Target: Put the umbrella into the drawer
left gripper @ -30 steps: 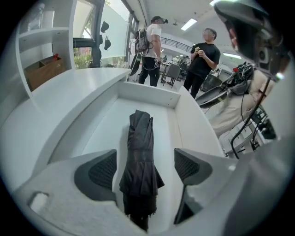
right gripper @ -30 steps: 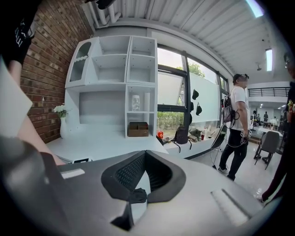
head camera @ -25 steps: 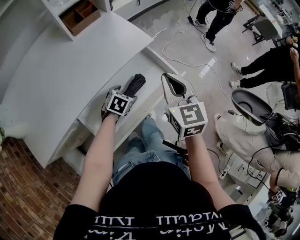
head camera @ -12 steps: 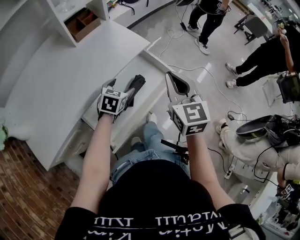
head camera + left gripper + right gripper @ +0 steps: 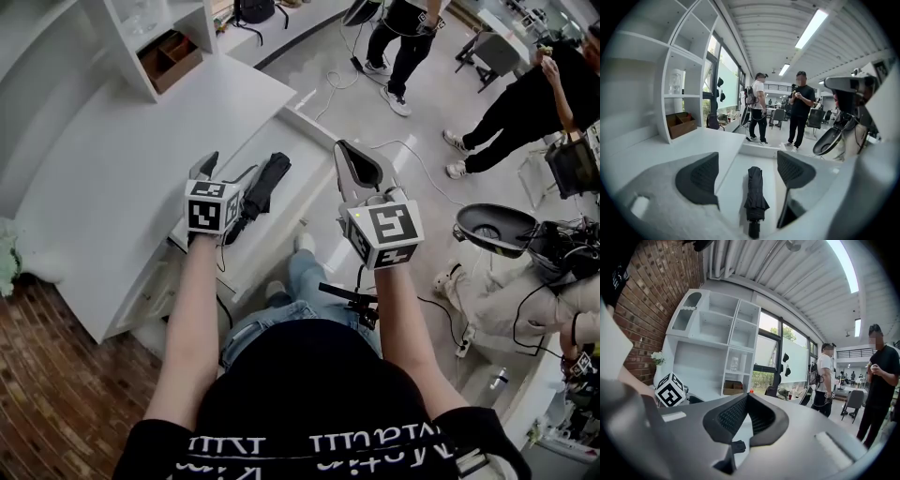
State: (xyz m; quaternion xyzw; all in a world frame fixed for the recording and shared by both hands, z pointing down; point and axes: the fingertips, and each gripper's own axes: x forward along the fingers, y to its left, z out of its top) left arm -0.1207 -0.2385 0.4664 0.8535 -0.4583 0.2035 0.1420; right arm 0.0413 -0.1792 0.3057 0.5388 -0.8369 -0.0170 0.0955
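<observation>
Left claw [image 5: 228,174] pulls back off folded black umbrella [image 5: 265,183], jaws now wide apart, nothing held. Umbrella lies lengthwise inside open drawer [image 5: 274,236] beside counter [image 5: 112,178]. Right claw [image 5: 341,148] pinched together, empty. Placement looks done; drawer perhaps left to push in.

Open-topped drawer [image 5: 733,176], umbrella [image 5: 754,197] along its floor, bare strips either side, desk [image 5: 689,147] at left
</observation>
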